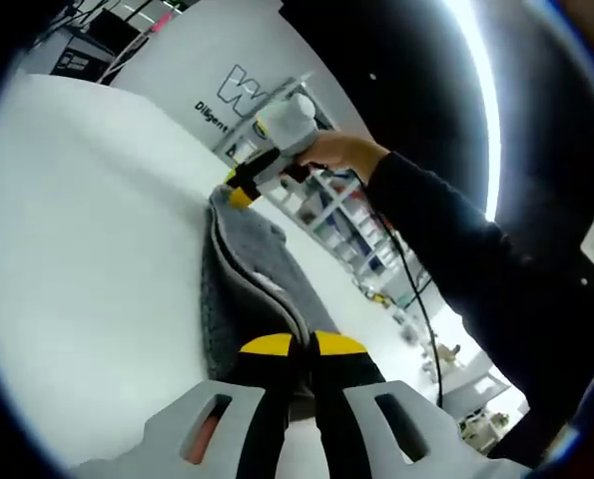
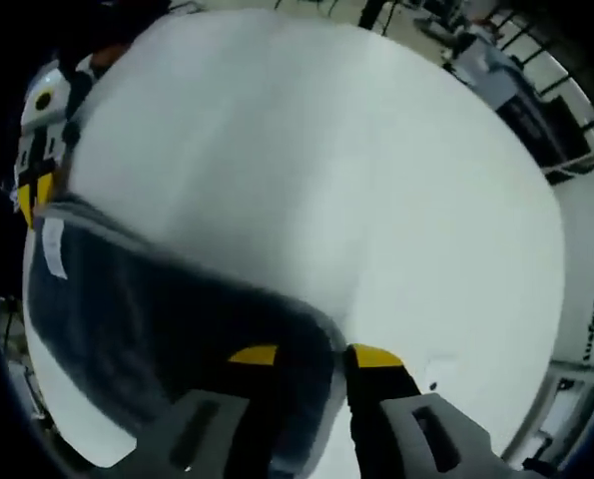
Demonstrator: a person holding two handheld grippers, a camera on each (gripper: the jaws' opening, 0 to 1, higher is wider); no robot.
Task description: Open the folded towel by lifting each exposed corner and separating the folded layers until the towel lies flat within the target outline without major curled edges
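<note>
Low in both views, each gripper (image 1: 301,347) (image 2: 311,357) is clenched on a corner of the towel (image 1: 242,289), held stretched above the table (image 1: 87,239); mid-unfolding, next lay it flat.

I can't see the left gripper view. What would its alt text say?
Two yellow-tipped jaws of the left gripper pinch the near edge of a gray towel lifted off a white table. At the far end, a person's hand holds the right gripper on the towel's other corner.
</note>
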